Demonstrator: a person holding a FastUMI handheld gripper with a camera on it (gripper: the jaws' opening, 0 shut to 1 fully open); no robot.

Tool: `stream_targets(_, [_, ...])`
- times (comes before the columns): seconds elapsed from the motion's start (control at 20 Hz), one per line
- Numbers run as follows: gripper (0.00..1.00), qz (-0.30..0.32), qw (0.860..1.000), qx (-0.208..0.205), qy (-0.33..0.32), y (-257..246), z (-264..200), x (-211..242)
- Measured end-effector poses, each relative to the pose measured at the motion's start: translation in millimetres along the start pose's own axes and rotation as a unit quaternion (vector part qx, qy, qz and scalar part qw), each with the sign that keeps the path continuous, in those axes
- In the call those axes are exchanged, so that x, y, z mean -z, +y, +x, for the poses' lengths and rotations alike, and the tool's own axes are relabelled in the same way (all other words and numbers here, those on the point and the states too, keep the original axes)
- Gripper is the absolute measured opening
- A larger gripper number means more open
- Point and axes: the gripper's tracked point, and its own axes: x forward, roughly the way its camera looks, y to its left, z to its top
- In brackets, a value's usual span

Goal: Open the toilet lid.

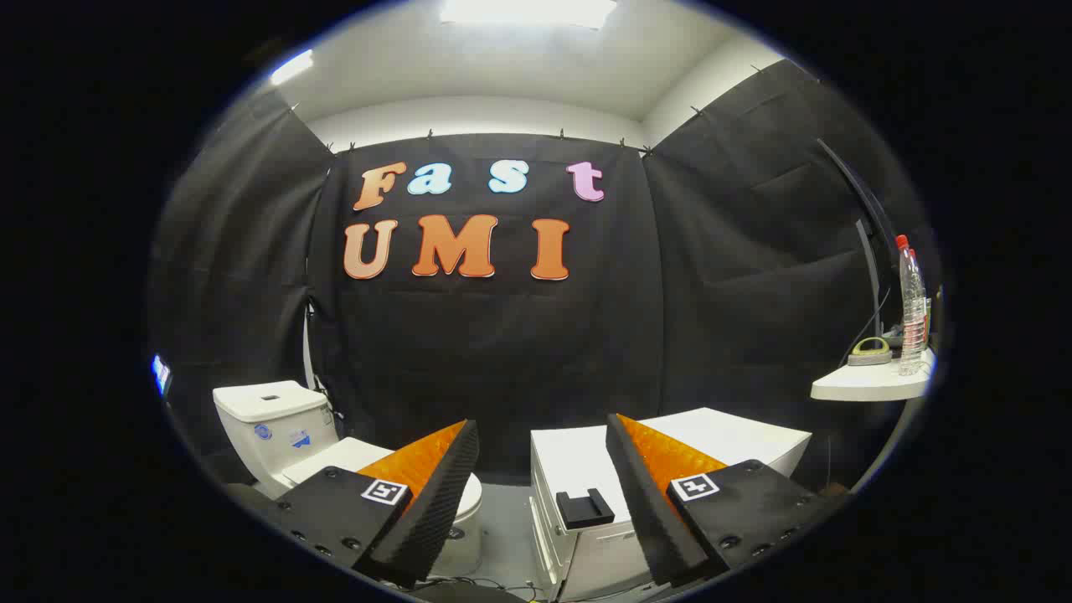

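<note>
A white toilet [276, 427] stands to the left against the black cloth wall, its tank upright at the back. Its lid [347, 459] lies flat and closed over the bowl, partly hidden behind my left finger. My gripper [543, 490] hangs above and some way back from the toilet, open, with a wide gap and nothing between its fingers. The left finger [435, 494] overlaps the front of the toilet bowl; the right finger [645, 494] overlaps the white cabinet.
A white cabinet [737, 440] with a small black holder [586, 507] on its top stands beyond the right finger. A white shelf [871, 381] at the far right carries a clear bottle [911, 310] and a tape roll [869, 352]. Grey floor [507, 528] lies between toilet and cabinet.
</note>
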Motion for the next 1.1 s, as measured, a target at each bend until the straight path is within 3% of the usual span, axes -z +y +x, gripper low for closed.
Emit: stream_targets(1.1, [0.98,0.008,1.0,0.007,0.002,-5.7,0.8,2.2])
